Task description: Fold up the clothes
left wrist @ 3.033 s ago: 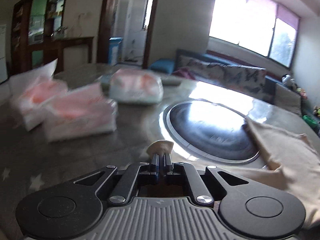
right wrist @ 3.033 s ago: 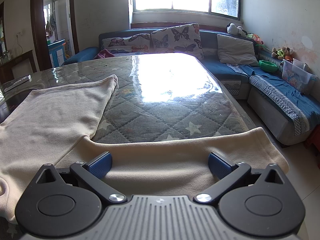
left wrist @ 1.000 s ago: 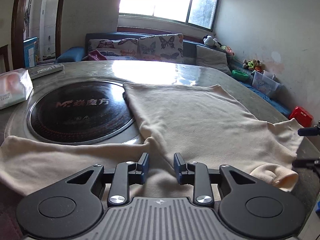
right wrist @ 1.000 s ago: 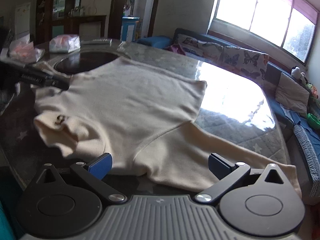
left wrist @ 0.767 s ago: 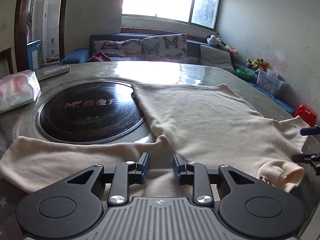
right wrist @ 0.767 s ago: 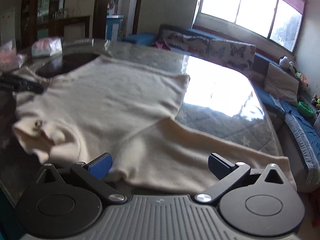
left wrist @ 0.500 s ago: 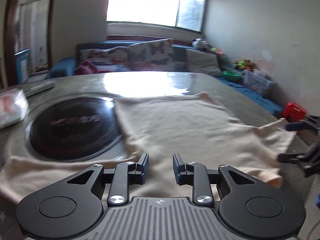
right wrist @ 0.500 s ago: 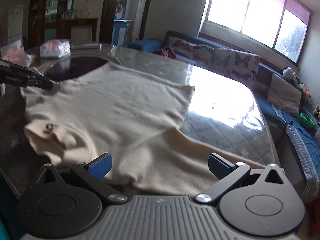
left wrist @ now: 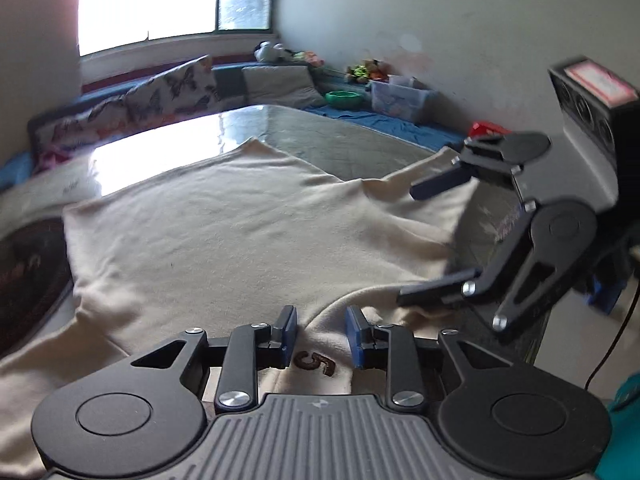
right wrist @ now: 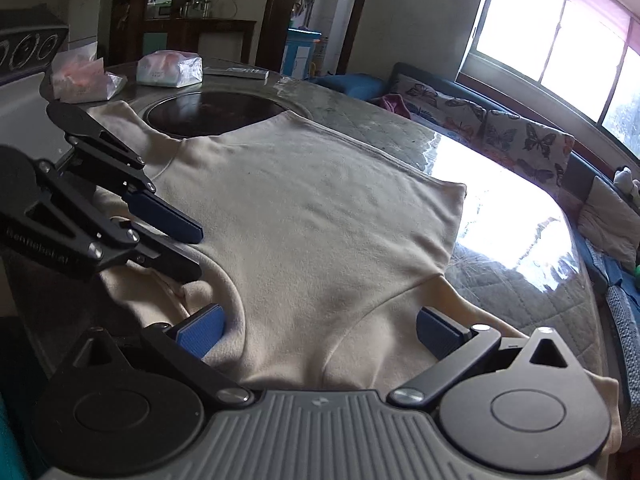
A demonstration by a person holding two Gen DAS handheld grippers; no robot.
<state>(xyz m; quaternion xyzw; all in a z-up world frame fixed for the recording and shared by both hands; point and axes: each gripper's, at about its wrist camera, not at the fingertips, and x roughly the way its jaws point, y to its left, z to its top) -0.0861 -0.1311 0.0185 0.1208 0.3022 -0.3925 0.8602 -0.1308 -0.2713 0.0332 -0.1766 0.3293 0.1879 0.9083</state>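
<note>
A cream long-sleeved sweater (left wrist: 224, 220) lies spread flat on the table; it also fills the right wrist view (right wrist: 320, 216). Its collar (left wrist: 320, 356), with a brown mark on it, lies between the fingers of my left gripper (left wrist: 322, 336), which is open and just over it. My right gripper (right wrist: 320, 334) is open wide over the sweater's near edge, beside the collar. Each gripper shows in the other's view: the right gripper at right (left wrist: 416, 246), the left gripper at left (right wrist: 192, 250).
A dark round hotplate (right wrist: 212, 114) is set in the table (right wrist: 520, 256) past the sweater. Tissue packs (right wrist: 168, 68) and a remote (right wrist: 240, 72) lie at the far end. A sofa with butterfly cushions (right wrist: 500, 128) runs under the window. A cable hangs at right (left wrist: 616, 344).
Both grippers have swung in to the sweater's collar and now face each other closely. The left gripper let go of the sleeve earlier and stays open; the right stays wide open.
</note>
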